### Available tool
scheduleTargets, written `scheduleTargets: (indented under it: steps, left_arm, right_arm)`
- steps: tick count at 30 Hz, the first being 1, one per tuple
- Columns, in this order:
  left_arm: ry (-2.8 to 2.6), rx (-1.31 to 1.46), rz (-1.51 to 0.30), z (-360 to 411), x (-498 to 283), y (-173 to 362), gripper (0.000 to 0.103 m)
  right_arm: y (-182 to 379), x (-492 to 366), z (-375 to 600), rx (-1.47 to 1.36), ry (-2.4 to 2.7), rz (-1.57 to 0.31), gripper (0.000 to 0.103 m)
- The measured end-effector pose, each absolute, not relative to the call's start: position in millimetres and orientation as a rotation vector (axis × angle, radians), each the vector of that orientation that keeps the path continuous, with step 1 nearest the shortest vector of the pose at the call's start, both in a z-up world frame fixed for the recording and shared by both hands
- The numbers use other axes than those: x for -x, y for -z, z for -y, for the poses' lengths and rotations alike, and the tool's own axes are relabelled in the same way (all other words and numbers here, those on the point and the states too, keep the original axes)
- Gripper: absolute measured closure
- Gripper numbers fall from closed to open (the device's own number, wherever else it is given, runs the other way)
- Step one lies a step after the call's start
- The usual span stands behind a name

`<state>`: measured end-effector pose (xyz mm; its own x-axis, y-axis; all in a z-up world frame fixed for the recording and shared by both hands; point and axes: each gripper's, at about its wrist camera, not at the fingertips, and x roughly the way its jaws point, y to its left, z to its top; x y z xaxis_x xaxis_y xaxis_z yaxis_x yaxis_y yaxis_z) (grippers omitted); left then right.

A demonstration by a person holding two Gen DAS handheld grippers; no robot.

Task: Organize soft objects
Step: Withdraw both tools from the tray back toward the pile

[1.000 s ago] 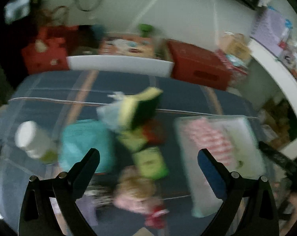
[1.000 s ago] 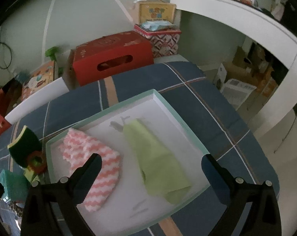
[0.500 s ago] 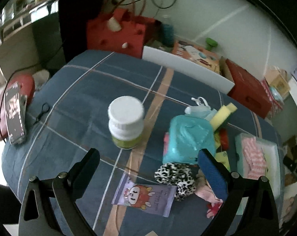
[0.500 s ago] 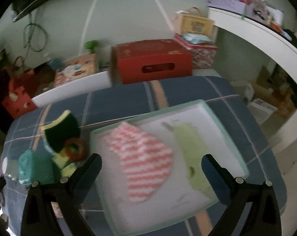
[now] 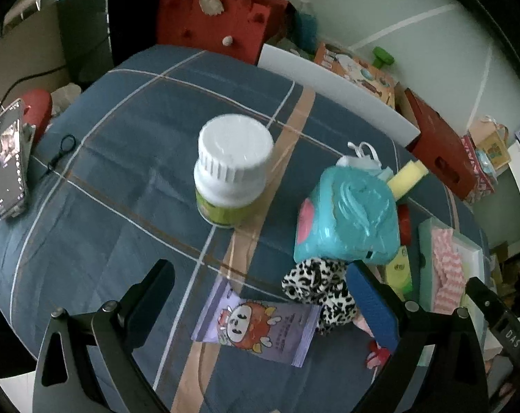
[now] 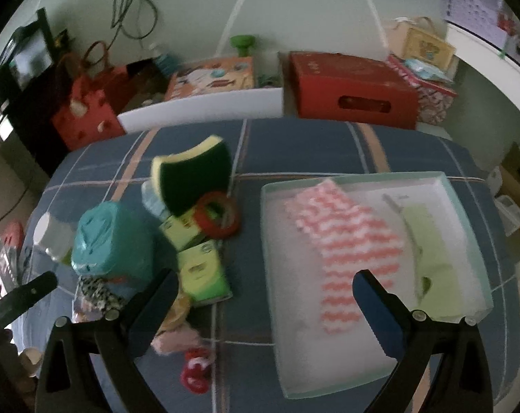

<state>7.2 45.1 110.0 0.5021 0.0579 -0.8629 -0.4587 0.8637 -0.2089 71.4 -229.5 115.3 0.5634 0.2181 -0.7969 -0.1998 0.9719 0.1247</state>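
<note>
You have two cloths (image 6: pixel 342 237) lying in the tray (image 6: pixel 466 186) already, but the sponge (image 6: pixel 191 175) and the spotty hair band (image 5: pixel 320 284) wait on the table (image 5: pixel 122 144), and your left gripper (image 5: pixel 263 296) and right gripper (image 6: pixel 263 299) are both spread wide, holding nothing.

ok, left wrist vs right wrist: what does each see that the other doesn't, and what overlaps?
Left wrist only: the purple snack packet between its open fingers, the phone at the table's left edge, and the white-capped bottle seen clearly.

Right wrist only: the whole tray holding the pink zigzag cloth and the green cloth, plus the red tape ring and two green packets.

Both: teal pouch, leopard scrunchie, yellow-green sponge, red box. Both grippers are open and empty.
</note>
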Motion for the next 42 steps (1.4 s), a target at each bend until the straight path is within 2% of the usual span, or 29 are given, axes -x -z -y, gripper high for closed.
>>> scheduleTargets:
  steps: [27,42]
  left_arm:
    - [-0.359,0.731,-1.176,-77,48,-40,0.003]
    - [-0.347,0.676,-1.180,-65,26,-35,0.004]
  right_arm:
    - [-80,-48,206,-0.010,-0.319,-1.052,0.000]
    - [-81,-49,208,-0.026,-0.320,-1.050,0.000]
